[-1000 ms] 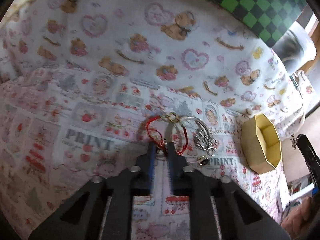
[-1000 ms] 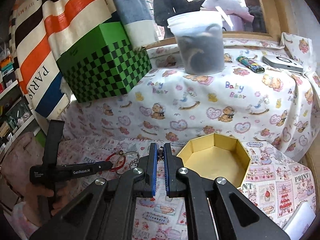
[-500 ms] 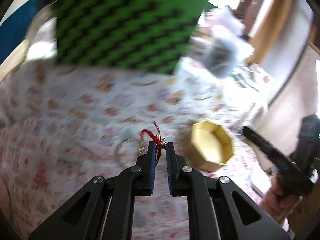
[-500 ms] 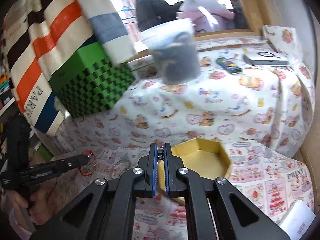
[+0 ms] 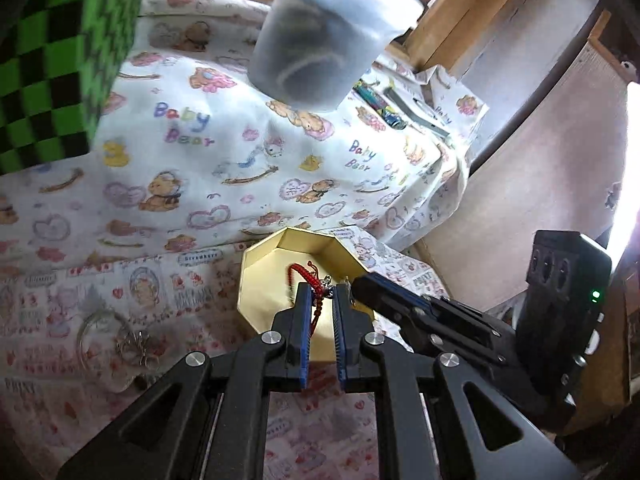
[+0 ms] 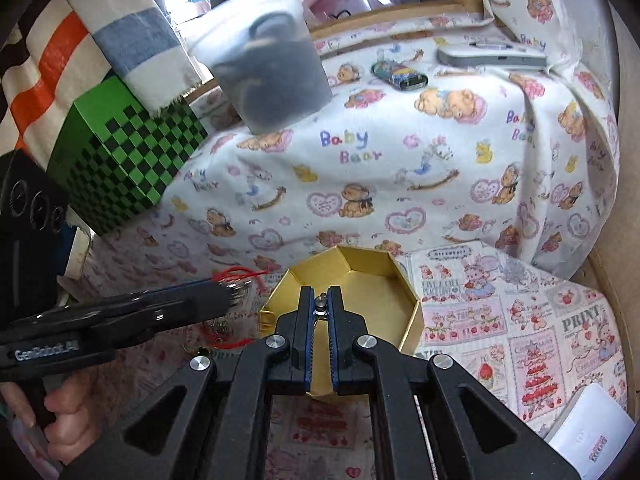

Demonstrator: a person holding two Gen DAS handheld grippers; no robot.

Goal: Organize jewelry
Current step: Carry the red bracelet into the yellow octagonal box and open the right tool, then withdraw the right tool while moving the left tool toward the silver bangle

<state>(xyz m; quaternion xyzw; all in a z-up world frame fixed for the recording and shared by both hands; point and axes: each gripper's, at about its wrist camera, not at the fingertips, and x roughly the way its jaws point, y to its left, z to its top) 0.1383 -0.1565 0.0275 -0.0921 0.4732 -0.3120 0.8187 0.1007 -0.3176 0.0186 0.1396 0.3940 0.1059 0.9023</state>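
A gold octagonal box (image 5: 304, 242) stands open on the printed cloth. My left gripper (image 5: 320, 292) is shut on a red cord bracelet (image 5: 304, 274) and holds it above the box's inside. In the right wrist view the left gripper (image 6: 228, 300) comes in from the left, with the red cord (image 6: 240, 274) at its tip beside the box (image 6: 368, 264). My right gripper (image 6: 320, 300) is shut on a small silver piece (image 6: 320, 303) over the box's near rim. Its tips (image 5: 354, 282) sit right next to the left gripper's. A silver bangle with charms (image 5: 100, 336) lies on the cloth.
A green-and-black chequered box (image 6: 128, 160) and a translucent tub (image 6: 268, 72) stand on the raised bear-print cloth behind. A lighter (image 6: 400, 74) and a flat grey device (image 6: 492, 58) lie farther back. A white card (image 6: 588, 428) lies front right. A hand (image 6: 68, 412) holds the left gripper.
The left gripper has lifted the red bracelet off the cloth and carried it right, over the gold box; the silver bangle stayed behind. The right gripper has moved in over the box's rim.
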